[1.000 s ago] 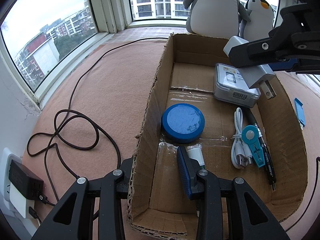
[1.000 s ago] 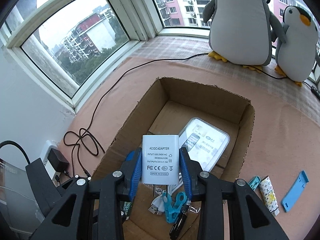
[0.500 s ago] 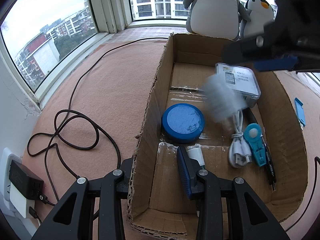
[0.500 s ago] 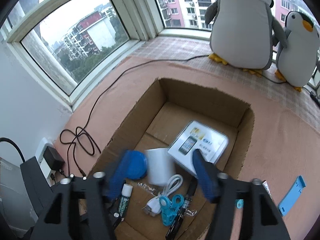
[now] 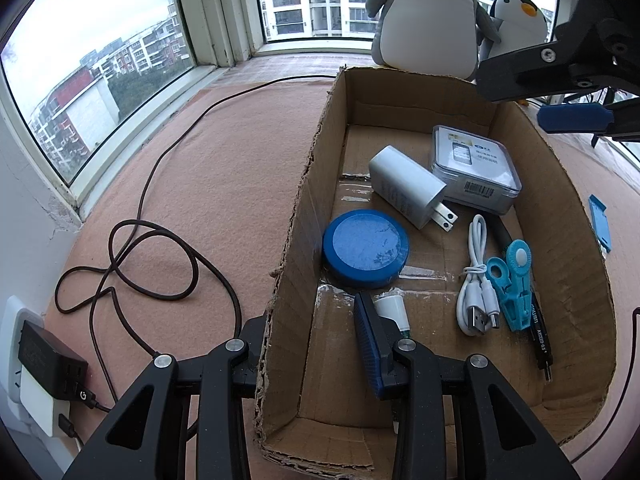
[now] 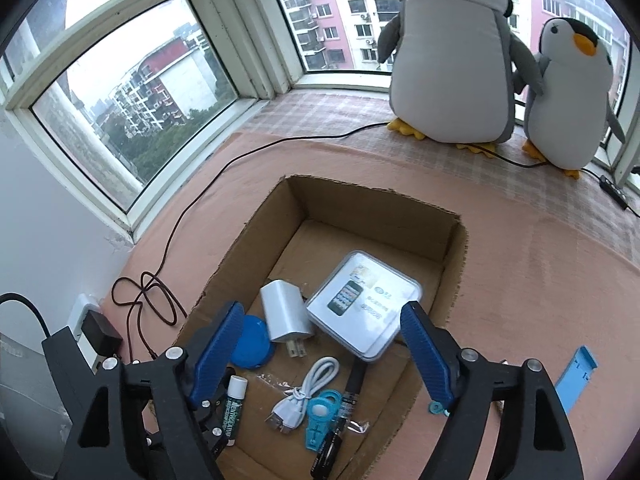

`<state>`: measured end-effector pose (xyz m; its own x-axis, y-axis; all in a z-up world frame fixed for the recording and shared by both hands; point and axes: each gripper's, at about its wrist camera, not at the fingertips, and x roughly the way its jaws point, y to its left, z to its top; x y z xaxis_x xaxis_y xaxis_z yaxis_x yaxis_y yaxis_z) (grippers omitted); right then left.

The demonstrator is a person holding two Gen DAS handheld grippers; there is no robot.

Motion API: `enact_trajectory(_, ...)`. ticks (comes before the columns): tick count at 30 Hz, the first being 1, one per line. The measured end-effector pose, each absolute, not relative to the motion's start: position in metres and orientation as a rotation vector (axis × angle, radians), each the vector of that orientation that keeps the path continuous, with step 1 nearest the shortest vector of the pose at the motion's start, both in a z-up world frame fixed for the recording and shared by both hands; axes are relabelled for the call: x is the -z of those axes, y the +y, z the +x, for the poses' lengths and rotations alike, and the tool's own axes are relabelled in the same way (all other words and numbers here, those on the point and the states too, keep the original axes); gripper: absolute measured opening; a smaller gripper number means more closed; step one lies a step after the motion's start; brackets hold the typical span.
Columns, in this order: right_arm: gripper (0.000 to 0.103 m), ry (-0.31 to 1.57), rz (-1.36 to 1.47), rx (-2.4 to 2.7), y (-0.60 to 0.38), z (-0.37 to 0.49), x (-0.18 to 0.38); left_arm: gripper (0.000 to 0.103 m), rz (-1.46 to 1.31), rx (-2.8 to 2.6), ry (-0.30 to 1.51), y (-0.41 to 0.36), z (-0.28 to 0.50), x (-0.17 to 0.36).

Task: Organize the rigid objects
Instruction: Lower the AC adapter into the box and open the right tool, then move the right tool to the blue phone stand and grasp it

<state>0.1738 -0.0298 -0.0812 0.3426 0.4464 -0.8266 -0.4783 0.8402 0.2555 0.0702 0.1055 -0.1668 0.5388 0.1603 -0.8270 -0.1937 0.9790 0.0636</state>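
A cardboard box (image 5: pixel 304 184) (image 6: pixel 456 248) stands on the pink mat. In it lie a white power adapter (image 5: pixel 408 186) (image 6: pixel 285 316), a clear phone case box (image 5: pixel 476 168) (image 6: pixel 364 304), a blue round lid (image 5: pixel 366 247) (image 6: pixel 252 342), a white USB cable (image 5: pixel 476 280) (image 6: pixel 304 396), a teal clip (image 5: pixel 514 280) (image 6: pixel 322 412), a black pen (image 5: pixel 538 332) and a lip balm (image 6: pixel 234 402). My right gripper (image 6: pixel 320 352) is open and empty above the box; it shows at the top right of the left wrist view (image 5: pixel 560 92). My left gripper (image 5: pixel 308 344) straddles the box's left wall, its jaws pressed on it.
Two plush penguins (image 6: pixel 452 48) stand at the window behind the box. A dark cable (image 5: pixel 160 248) loops on the mat left of the box, running to a wall plug (image 5: pixel 48 364). A light blue flat piece (image 6: pixel 576 380) (image 5: pixel 599 222) lies right of the box.
My right gripper opened and let go of the white adapter. The adapter fell into the box and lies beside the clear case box. The left gripper has not moved.
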Motion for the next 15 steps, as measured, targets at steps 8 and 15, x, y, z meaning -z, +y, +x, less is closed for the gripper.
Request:
enact_trajectory(8, 0.079, 1.077, 0.015, -0.556, -0.059, 0.174, 0.080, 0.037, -0.037, -0.210, 0.980, 0.105, 0.070, 0.167)
enact_trajectory(15, 0.079, 1.060, 0.071, -0.432, -0.113, 0.174, 0.073, 0.037, -0.036, -0.211, 0.978, 0.105, 0.070, 0.167)
